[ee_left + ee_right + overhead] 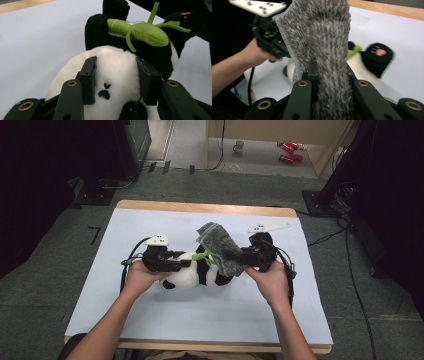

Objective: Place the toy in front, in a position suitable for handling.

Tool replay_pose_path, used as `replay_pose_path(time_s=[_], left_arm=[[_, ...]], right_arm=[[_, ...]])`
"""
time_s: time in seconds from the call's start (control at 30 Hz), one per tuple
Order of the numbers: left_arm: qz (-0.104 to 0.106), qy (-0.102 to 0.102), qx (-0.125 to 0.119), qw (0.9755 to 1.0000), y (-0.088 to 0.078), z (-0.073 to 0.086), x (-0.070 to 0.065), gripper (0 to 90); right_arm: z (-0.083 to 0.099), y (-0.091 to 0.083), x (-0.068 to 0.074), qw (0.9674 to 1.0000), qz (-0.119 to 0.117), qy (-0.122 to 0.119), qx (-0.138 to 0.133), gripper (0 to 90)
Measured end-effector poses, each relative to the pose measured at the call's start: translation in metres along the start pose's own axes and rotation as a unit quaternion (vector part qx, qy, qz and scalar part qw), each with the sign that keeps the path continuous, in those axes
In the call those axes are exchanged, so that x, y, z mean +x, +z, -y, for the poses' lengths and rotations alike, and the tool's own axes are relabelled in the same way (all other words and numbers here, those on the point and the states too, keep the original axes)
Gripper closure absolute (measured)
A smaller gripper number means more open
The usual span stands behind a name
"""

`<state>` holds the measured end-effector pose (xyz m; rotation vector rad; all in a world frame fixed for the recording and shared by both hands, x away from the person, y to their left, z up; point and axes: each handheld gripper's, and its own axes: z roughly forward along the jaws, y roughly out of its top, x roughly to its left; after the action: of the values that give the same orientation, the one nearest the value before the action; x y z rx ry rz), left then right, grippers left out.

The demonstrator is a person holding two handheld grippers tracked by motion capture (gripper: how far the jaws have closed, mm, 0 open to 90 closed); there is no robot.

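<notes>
1. One plush panda (192,272) lies on the tabletop (100,295), near the middle of its pale blue cover, between the two hands.
2. One green plush sprig (142,31) sits on the panda's black chest band, with its leaves spread outward.
3. One grey cloth (222,251) hangs over the panda's right-hand end in the high view, and its upper edge rises above the toy.
4. Two claws are in use, one in each hand.
5. The left claw (116,80) is partly open and clamped on the panda's white head. One jaw presses on each side of the snout, and the stitched nose sits between them.
6. The left hand (142,277) grips the left claw at the panda's left end in the high view.
7. The right claw (329,75) is closed down on the grey cloth. A thick fold of the pile fills the gap between its two jaws, and the cloth stands up from them.
8. The right hand (270,279) holds the right claw at the panda's right end in the high view.
9. One black paw with pink pads (378,58) shows beside the cloth in the right gripper view.
10. One mug (239,146) and two red cans (290,151) stand on the floor beyond the tabletop, well apart from the work.
</notes>
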<state>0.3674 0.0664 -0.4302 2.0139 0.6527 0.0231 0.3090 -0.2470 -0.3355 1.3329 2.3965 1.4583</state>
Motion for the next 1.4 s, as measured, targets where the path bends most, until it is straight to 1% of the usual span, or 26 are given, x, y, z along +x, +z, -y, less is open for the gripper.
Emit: replay_pose_path(time_s=[0.1,0.17,0.23,0.3,0.37,0.43,0.6,0.73,0.87,1.03,1.13,1.2,1.23,1.27,1.3,1.33,1.4], left_arm=[[-0.001,0.000,0.001,1.0000,0.000,0.000,-0.001,55.6],[-0.002,0.003,0.002,1.0000,0.001,0.000,-0.003,55.5],[-0.004,0.005,0.004,1.0000,0.000,0.000,-0.004,55.6],[-0.004,0.008,0.006,0.9999,0.000,0.000,-0.005,55.6],[-0.003,0.012,0.007,0.9999,0.000,0.000,-0.005,55.5],[-0.003,0.014,0.007,0.9999,0.000,0.000,-0.006,55.5],[0.002,0.013,0.006,0.9999,0.001,0.000,-0.003,55.7],[0.002,0.017,0.006,0.9998,0.001,0.000,-0.004,55.8],[0.005,0.017,0.006,0.9998,0.001,0.000,-0.004,55.8],[0.006,0.019,0.006,0.9998,0.001,0.000,-0.004,55.7],[0.006,0.019,0.006,0.9998,0.001,0.001,-0.004,55.8],[0.005,0.019,0.008,0.9998,0.001,0.001,-0.004,55.8],[0.003,0.018,0.007,0.9998,0.001,0.001,-0.004,55.8],[0.000,0.014,0.007,0.9999,0.000,0.001,-0.003,55.8],[0.001,0.006,0.006,1.0000,-0.001,0.001,-0.001,55.8],[0.003,0.002,0.005,1.0000,-0.001,0.001,0.000,55.8],[0.002,0.004,0.005,1.0000,-0.001,0.001,-0.001,55.8]], right_arm=[[0.000,0.010,0.008,0.9999,-0.006,-0.009,0.009,77.0],[0.001,0.020,0.010,0.9996,-0.008,-0.012,0.024,77.0],[0.005,0.030,0.009,0.9991,-0.006,-0.012,0.041,77.0],[0.010,0.039,0.006,0.9979,0.004,-0.010,0.063,77.0],[0.015,0.044,0.001,0.9971,0.007,-0.006,0.075,76.9],[0.018,0.044,-0.004,0.9969,0.004,0.002,0.078,76.8],[0.023,0.034,-0.018,0.9967,0.007,0.022,0.078,76.9],[0.027,0.029,-0.028,0.9962,0.003,0.033,0.080,76.9],[0.030,0.023,-0.039,0.9959,0.002,0.048,0.076,76.8],[0.032,0.019,-0.046,0.9957,0.001,0.056,0.075,76.6],[0.033,0.015,-0.051,0.9956,0.005,0.063,0.069,76.6],[0.034,0.011,-0.055,0.9957,0.016,0.066,0.064,76.9],[0.034,0.007,-0.058,0.9950,0.031,0.069,0.066,77.2],[0.035,0.005,-0.061,0.9938,0.055,0.067,0.071,77.5],[0.037,0.003,-0.064,0.9915,0.078,0.063,0.083,77.6],[0.039,0.001,-0.069,0.9896,0.090,0.065,0.091,77.6],[0.042,-0.003,-0.076,0.9887,0.093,0.081,0.085,77.6]])
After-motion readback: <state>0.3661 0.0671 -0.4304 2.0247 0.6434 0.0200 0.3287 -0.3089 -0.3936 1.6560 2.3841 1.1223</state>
